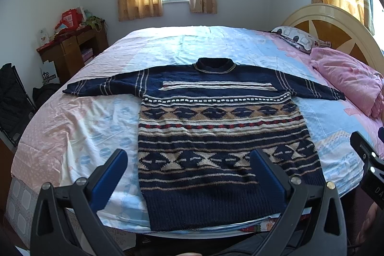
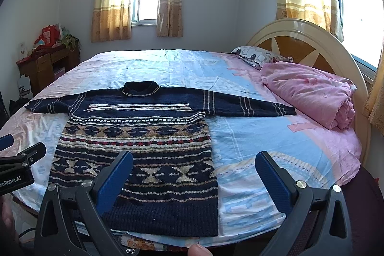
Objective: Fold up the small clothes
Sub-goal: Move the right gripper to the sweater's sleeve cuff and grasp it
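Note:
A navy knitted sweater (image 1: 216, 126) with tan, cream and red patterns lies flat, face up, on the bed, sleeves spread out to both sides, hem at the near edge. It also shows in the right wrist view (image 2: 139, 148). My left gripper (image 1: 189, 157) is open and empty, hovering above the sweater's hem and its left side. My right gripper (image 2: 194, 160) is open and empty, above the sweater's lower right part and the sheet beside it. Each gripper's body shows at the edge of the other's view.
The bed has a pink and blue sheet (image 1: 96, 126). A folded pink quilt (image 2: 309, 92) and a patterned pillow (image 2: 256, 55) lie by the headboard (image 2: 304, 40) on the right. A cluttered wooden desk (image 1: 69, 49) stands far left.

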Tool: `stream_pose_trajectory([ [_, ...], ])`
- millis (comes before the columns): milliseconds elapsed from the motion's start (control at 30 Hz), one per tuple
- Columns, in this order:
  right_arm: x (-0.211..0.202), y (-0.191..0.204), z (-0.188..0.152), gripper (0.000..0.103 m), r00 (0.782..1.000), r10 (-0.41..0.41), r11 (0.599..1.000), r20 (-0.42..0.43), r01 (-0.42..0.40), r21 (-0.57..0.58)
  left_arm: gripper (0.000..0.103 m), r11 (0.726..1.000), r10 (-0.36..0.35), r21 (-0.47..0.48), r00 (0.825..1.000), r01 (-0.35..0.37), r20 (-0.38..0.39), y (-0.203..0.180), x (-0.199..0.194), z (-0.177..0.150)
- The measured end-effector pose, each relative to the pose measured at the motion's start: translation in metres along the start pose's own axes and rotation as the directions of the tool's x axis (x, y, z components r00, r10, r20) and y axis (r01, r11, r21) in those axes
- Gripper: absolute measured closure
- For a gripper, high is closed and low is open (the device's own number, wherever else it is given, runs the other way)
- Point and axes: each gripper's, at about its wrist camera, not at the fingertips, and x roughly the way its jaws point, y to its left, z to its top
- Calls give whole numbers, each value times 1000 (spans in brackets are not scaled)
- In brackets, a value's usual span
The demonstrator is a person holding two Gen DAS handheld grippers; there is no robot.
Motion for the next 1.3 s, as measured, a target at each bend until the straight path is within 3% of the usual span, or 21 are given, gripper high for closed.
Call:
stream_pose_trajectory([
  [333,21,-2,-2,1,1000,10,1000,-18,-10,-21,0,999,-17,-33,998,16,-53,9,23,4],
  [433,40,-7,-3,1,998,56,998,-40,-57,-33,0,1000,-14,-14,998,13,-64,13,38,10],
  [633,92,-34,1,1,992,109,994,-59,-110,-11,0,996,-87,9,994,88,-69,23,69,35],
  [800,155,-75,8,1,985,94,994,-147,-86,62,0,996,-58,62,997,62,-56,22,108,60],
  [1100,246,-172,25,2,970,47,980,-240,2,200,0,985,-3,173,994,23,-113,19,193,91],
  [1300,294,-252,47,3,965,-18,940,-261,106,323,0,987,61,151,994,-46,-96,36,235,116],
])
